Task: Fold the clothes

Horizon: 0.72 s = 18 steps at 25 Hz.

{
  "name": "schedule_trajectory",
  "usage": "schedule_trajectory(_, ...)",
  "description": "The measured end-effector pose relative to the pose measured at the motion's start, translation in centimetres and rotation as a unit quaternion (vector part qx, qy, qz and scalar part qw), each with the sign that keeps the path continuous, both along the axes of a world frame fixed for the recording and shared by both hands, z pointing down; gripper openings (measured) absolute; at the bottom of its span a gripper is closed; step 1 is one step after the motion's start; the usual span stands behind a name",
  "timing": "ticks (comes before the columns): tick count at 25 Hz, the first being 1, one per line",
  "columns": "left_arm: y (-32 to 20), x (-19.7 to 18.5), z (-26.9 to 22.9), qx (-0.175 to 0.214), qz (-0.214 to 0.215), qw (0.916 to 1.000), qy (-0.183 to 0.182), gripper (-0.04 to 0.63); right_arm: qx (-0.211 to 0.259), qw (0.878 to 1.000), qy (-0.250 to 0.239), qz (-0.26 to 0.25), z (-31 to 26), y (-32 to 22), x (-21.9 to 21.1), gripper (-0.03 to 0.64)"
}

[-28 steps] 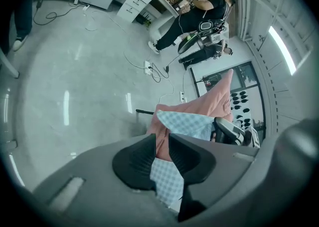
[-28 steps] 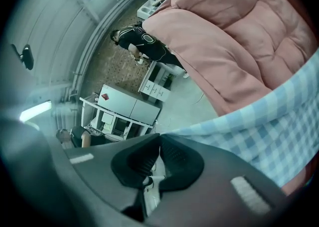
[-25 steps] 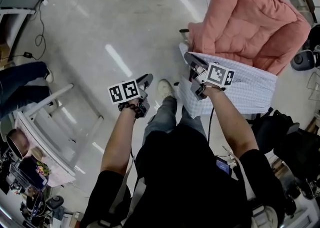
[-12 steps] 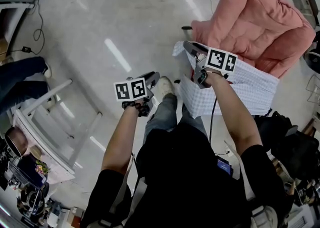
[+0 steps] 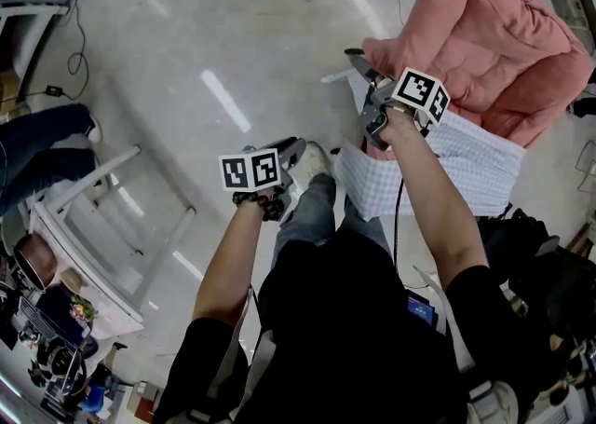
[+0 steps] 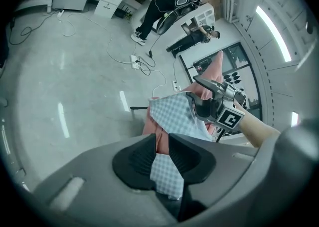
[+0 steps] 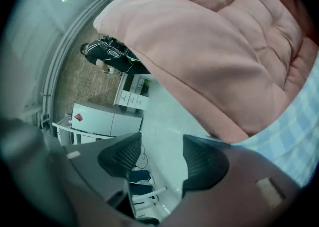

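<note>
Checked shirt: one, spread under the pink jacket, just ahead of the person's right arm.
Jacket: one, padded, heaped on the shirt's far part.
Tools: two.
Shirt axis: long side runs left to right across the head view, slanting down to the right.
Left tool: nearly closed, pinching a strip of the checked cloth.
Right tool: jaws apart, just been opening, nothing between them.

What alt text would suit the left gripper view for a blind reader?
The left tool pinches a checked shirt between its dark jaws. Beyond, the right tool, jaws just opening and empty, hovers at the shirt's far edge, before a pink quilt and grey floor.
</note>
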<state>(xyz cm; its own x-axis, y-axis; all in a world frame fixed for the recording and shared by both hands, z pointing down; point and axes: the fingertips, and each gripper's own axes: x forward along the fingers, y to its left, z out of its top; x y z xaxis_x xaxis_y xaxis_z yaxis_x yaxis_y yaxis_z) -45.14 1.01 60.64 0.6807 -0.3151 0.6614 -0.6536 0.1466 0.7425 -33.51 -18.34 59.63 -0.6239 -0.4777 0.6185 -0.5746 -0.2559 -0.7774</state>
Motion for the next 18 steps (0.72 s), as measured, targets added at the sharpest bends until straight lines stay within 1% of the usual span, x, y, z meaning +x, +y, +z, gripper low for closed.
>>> schedule_trajectory(5,0.2,0.0,0.0,-0.003,0.004,1.0,-0.006,0.084,-0.001,0.999,0.046,0.008,0.7,-0.6,0.4,0.242)
schedule_trajectory(9,-0.3,-0.2,-0.2,0.007,0.009,0.9999,-0.013,0.084,0.022,0.997,0.066,-0.029,0.5,-0.3,-0.6,0.242)
schedule_trajectory(13,-0.5,-0.2,-0.5,0.013,0.011,0.9998,-0.015,0.084,0.041,0.995,0.065,-0.068,-0.4,0.6,-1.6,0.242)
schedule_trajectory(18,-0.6,0.6,-0.8,0.024,0.021,0.9993,-0.018,0.084,0.06,0.991,0.059,-0.101,-1.6,2.3,-1.7,0.242)
